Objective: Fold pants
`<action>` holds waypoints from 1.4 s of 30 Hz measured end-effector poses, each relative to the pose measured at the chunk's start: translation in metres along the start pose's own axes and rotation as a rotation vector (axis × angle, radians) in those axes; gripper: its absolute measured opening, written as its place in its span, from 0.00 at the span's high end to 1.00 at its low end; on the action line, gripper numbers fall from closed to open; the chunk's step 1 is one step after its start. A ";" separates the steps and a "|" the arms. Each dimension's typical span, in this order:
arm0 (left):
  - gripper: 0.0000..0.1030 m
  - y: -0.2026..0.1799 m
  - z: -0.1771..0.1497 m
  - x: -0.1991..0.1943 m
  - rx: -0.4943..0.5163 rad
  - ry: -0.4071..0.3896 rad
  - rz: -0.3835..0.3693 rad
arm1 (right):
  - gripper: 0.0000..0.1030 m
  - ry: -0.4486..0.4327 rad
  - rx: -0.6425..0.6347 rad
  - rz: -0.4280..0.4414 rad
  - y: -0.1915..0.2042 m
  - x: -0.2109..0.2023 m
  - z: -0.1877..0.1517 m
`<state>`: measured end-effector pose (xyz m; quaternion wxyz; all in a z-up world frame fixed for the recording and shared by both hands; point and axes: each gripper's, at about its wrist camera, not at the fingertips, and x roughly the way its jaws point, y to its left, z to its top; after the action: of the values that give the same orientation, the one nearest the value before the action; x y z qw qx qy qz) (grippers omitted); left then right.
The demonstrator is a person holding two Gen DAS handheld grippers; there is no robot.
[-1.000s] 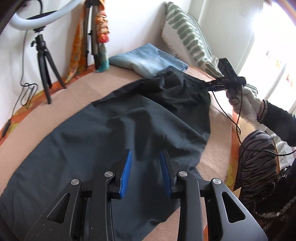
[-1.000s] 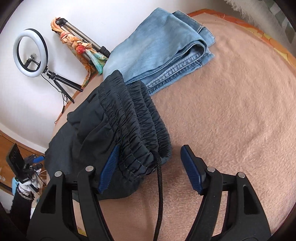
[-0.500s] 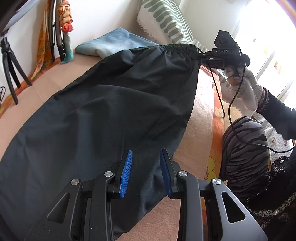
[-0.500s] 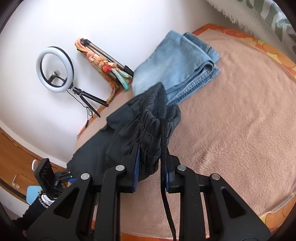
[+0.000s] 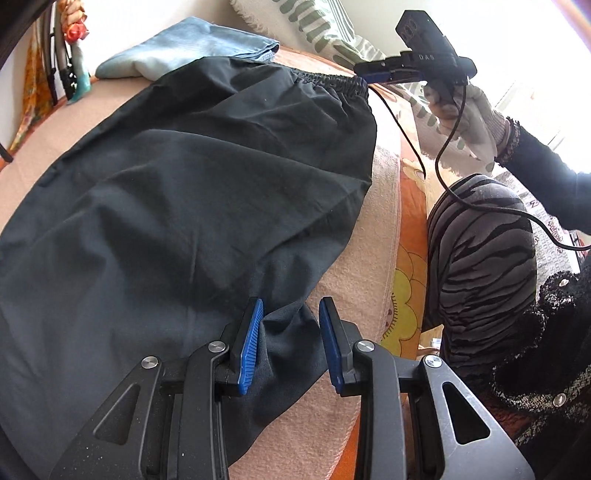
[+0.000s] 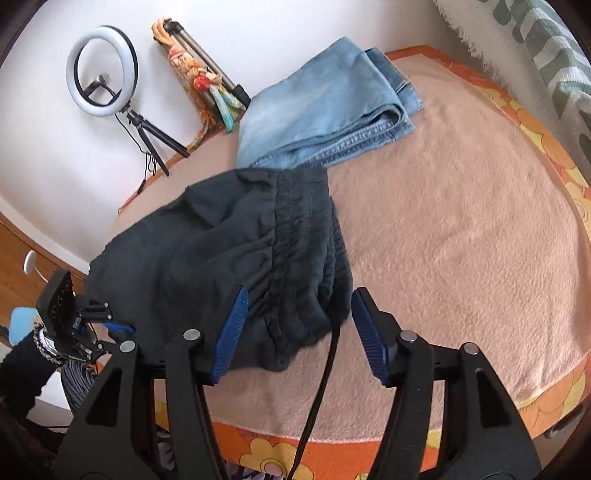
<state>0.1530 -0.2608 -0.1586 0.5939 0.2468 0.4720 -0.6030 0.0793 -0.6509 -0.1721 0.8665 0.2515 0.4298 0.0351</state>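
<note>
Dark pants (image 5: 177,206) lie spread on a pink blanket (image 5: 373,258). My left gripper (image 5: 290,341) is open, with the pants' near edge between its blue pads, which stand apart from the cloth. In the right wrist view the elastic waistband (image 6: 295,251) lies bunched on the blanket (image 6: 461,240). My right gripper (image 6: 299,332) is open wide, with the waistband's corner between its pads and let go. The right gripper also shows in the left wrist view (image 5: 373,75) at the waistband's far corner.
Folded blue jeans (image 6: 325,110) lie beyond the waistband, also in the left wrist view (image 5: 184,48). A ring light on a tripod (image 6: 101,72) and a second tripod (image 6: 207,70) stand by the wall. A striped pillow (image 5: 321,26) lies at the head. My knee (image 5: 484,251) is beside the bed.
My right gripper was shut on the waistband half a second ago and has opened, dropping it on the blanket. My left gripper has moved to the pants' near edge.
</note>
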 end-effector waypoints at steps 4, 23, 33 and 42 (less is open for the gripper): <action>0.71 0.003 -0.001 -0.006 -0.030 -0.031 0.000 | 0.39 -0.043 0.067 0.014 -0.020 0.017 0.041; 0.53 0.076 -0.117 -0.199 -0.612 -0.516 0.353 | 0.39 -0.099 -0.394 -0.041 0.169 0.052 0.070; 0.53 0.131 -0.241 -0.279 -0.935 -0.572 0.561 | 0.39 0.019 -0.590 0.103 0.291 0.088 0.042; 0.53 0.199 -0.372 -0.307 -1.258 -0.636 0.551 | 0.39 0.139 -0.731 0.153 0.366 0.153 0.006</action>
<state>0.2972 0.2383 -0.1110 0.8595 -0.2157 0.4542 -0.0918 0.2371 -0.2923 -0.1096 0.8626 -0.0457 0.4268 0.2678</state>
